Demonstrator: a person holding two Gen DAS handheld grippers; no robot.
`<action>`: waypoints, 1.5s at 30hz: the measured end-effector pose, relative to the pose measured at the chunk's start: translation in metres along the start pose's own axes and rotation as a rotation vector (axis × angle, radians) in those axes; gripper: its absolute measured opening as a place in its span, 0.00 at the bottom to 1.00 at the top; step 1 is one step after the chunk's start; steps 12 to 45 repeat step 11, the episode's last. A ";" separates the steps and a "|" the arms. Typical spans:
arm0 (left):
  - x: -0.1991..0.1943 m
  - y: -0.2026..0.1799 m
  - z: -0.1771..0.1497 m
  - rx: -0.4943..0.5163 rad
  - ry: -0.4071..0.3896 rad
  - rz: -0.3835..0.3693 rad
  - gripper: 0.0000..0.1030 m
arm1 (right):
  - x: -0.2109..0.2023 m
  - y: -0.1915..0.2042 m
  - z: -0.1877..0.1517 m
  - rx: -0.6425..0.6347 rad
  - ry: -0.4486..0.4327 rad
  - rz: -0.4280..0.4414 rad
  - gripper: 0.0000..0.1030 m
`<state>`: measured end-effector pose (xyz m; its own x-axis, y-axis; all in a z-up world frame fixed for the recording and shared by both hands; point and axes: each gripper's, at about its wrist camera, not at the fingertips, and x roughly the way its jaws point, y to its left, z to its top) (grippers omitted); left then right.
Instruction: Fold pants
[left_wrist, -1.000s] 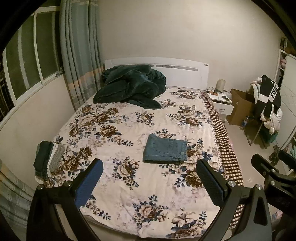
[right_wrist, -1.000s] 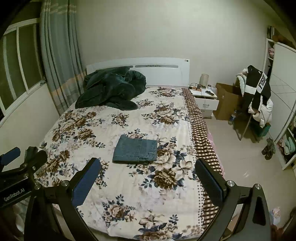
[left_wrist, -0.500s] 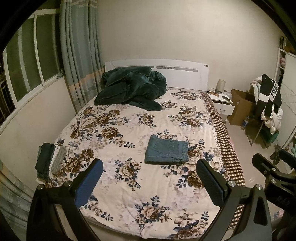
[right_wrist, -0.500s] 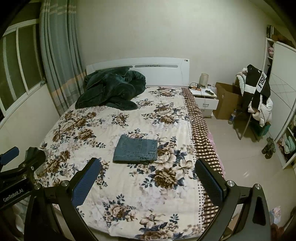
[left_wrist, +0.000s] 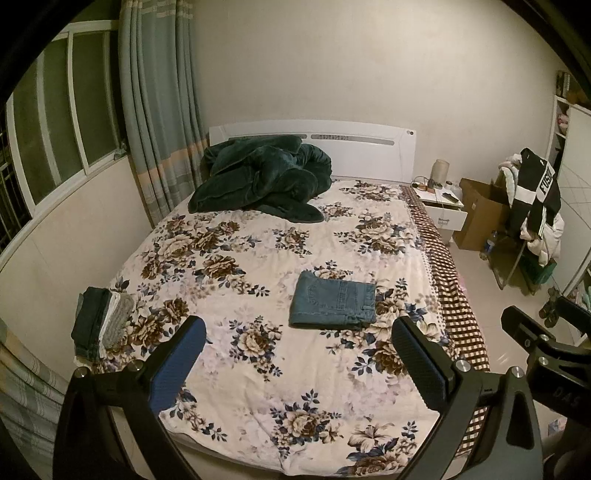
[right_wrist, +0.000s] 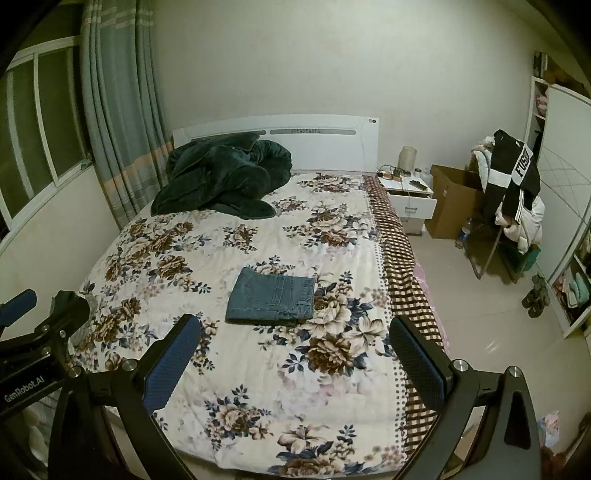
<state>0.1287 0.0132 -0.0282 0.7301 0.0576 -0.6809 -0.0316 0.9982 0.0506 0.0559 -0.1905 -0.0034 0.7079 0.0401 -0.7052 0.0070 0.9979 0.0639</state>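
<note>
A pair of blue jeans (left_wrist: 332, 304) lies folded into a neat rectangle on the floral bedspread (left_wrist: 258, 266), near the bed's middle; it also shows in the right wrist view (right_wrist: 271, 297). My left gripper (left_wrist: 297, 363) is open and empty, held back above the foot of the bed, well short of the jeans. My right gripper (right_wrist: 293, 360) is open and empty too, at the same distance. Each gripper shows at the edge of the other's view.
A stack of folded clothes (left_wrist: 101, 321) sits at the bed's left edge. A dark green blanket (left_wrist: 262, 179) is heaped by the headboard. A nightstand (right_wrist: 410, 194), cardboard box (right_wrist: 452, 201) and clothes-laden chair (right_wrist: 511, 192) stand right of the bed.
Both grippers have drawn back and up slightly from the bed; the jeans lie still and both grippers stay open.
</note>
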 end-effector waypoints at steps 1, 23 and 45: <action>0.000 0.000 0.000 -0.001 -0.002 -0.001 1.00 | 0.000 0.000 0.000 0.002 0.000 0.001 1.00; -0.007 -0.001 0.007 0.008 -0.029 -0.014 1.00 | 0.000 -0.001 0.000 -0.002 -0.001 0.001 1.00; -0.007 -0.001 0.007 0.008 -0.029 -0.014 1.00 | 0.000 -0.001 0.000 -0.002 -0.001 0.001 1.00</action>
